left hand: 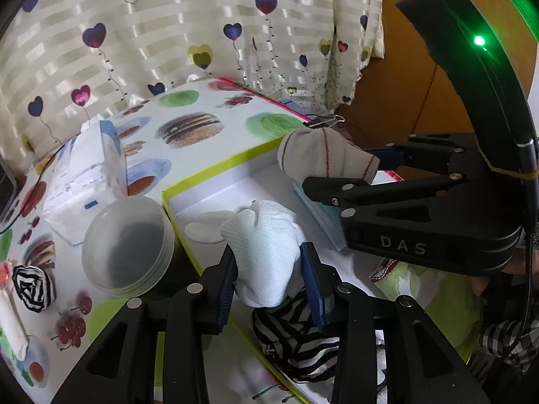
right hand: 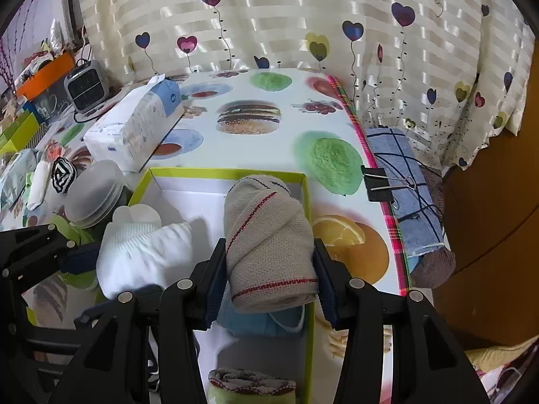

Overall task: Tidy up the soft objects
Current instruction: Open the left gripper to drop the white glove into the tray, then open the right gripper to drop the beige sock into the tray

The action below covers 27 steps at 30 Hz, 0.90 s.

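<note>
The left gripper (left hand: pixel 269 269) clamps a white sock (left hand: pixel 266 245), the right gripper (right hand: pixel 269 276) a beige bandage roll (right hand: pixel 266 235); crowding over the box (right hand: pixel 222 172), either could snag and miss.

We see both views bright w/ soft daylight, coming thru the striped curtain (left hand: pixel 202 17) at the back; its satin bands shine in pale glare. Shadows are faint, soft-edged, e.g. inside the box (right hand: pixel 222 172). A green LED (left hand: pixel 478 40) flares and tints the top-right corner of the left view. Heavy fisheye bend at edges, black vignette in corners. White cloth (right hand: pixel 145 256) in the right view is motion-blurred; the rest is fairly sharp.
</note>
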Available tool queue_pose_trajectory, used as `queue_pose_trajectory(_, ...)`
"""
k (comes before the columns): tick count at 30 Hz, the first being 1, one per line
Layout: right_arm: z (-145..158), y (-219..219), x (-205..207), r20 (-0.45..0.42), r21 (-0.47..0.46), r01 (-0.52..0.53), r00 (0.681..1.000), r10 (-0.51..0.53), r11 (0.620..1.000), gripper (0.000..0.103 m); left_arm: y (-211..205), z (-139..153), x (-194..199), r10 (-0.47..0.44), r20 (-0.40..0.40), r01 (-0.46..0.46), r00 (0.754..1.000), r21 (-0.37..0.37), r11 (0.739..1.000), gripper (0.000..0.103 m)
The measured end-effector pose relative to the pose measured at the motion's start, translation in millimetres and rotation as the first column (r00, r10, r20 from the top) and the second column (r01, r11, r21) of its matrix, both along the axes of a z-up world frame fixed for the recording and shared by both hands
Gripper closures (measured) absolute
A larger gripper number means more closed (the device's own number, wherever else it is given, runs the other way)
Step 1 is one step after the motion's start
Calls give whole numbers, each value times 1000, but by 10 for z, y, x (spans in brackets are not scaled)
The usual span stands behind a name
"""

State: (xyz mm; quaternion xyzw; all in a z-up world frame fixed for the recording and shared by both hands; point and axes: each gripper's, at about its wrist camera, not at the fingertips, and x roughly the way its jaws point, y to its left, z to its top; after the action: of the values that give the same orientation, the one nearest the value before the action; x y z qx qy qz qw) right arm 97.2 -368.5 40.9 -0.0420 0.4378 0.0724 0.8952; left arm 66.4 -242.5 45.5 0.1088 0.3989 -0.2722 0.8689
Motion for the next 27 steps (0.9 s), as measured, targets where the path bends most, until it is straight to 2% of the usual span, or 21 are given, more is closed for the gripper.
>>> queue_pose_trajectory(12, -29, 39, 4, 15, -6, -15, 1000, 15, 1000, 54, -27, -8, -27, -12, -2, 12, 1000, -6, 1000, 64)
queue_pose_trajectory(17, -15, 25, -6, 23, 6, -10, 1000, 10, 1000, 54, -16, 26, -43, -6, 8, 6, 1000, -19, 1000, 54)
queue_pose_trajectory(27, 20, 33, -91, 34, 30, -18, 999, 17, 999, 54, 6, 102, -114, -10, 15, 10, 1000, -25, 1000, 48)
